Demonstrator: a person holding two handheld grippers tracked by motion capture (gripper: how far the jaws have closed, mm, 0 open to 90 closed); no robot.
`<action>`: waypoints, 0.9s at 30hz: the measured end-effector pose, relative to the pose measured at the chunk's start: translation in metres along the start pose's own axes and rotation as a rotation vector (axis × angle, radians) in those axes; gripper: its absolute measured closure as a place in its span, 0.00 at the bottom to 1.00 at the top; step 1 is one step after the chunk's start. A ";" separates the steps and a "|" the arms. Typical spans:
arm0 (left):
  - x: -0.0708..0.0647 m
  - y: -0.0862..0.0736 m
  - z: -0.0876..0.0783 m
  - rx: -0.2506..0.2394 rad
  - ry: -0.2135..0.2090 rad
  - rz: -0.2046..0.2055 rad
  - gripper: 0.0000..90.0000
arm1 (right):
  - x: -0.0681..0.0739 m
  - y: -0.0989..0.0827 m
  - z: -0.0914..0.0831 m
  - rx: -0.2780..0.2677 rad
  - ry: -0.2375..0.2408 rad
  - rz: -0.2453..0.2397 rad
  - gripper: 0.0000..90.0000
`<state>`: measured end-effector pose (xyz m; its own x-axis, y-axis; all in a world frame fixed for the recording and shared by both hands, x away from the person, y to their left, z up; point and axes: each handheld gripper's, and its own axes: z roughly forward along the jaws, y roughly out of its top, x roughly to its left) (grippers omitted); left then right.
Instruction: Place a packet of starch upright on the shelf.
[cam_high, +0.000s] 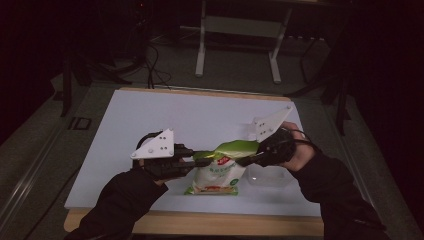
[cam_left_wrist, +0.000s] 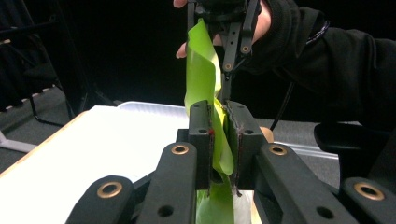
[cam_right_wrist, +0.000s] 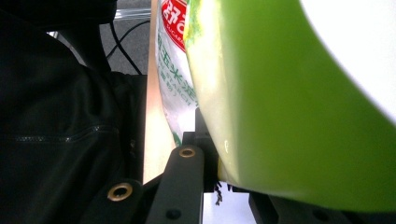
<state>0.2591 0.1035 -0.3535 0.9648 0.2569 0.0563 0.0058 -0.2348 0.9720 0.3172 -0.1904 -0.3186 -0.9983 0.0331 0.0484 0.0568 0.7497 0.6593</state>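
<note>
A snack bag (cam_high: 216, 176) with a white body, red label and green top (cam_high: 234, 148) stands at the table's front middle. My left gripper (cam_high: 198, 156) comes in from the left and is shut on the green top edge; in the left gripper view the green film (cam_left_wrist: 201, 70) is pinched between its jaws (cam_left_wrist: 219, 128). My right gripper (cam_high: 246, 160) comes in from the right, shut on the same top. It grips the film farther up (cam_left_wrist: 232, 60). In the right gripper view the green top (cam_right_wrist: 289, 102) hides the right jaw of my gripper (cam_right_wrist: 224, 179).
A clear plastic tub (cam_high: 268, 176) sits on the white table top (cam_high: 150, 115) just right of the bag, under my right hand. The wooden front edge (cam_high: 200, 224) runs below. Cables and a metal frame (cam_high: 240, 45) lie on the floor beyond the table.
</note>
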 end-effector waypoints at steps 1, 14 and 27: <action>0.000 -0.001 0.000 -0.005 -0.006 -0.011 0.90 | 0.000 0.001 -0.001 0.002 -0.002 0.003 0.95; 0.009 -0.019 -0.004 -0.058 0.090 -0.107 0.24 | -0.004 -0.001 -0.044 -0.024 -0.113 0.032 0.96; 0.013 -0.047 -0.006 0.001 0.125 -0.212 0.01 | -0.014 -0.028 -0.114 -0.049 -0.252 0.110 0.95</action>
<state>0.2696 0.1235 -0.3968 0.9021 0.4142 -0.1212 0.2050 -0.1640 0.9649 0.3309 -0.2875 -0.2522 -0.9578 0.2804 -0.0630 0.1591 0.7001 0.6961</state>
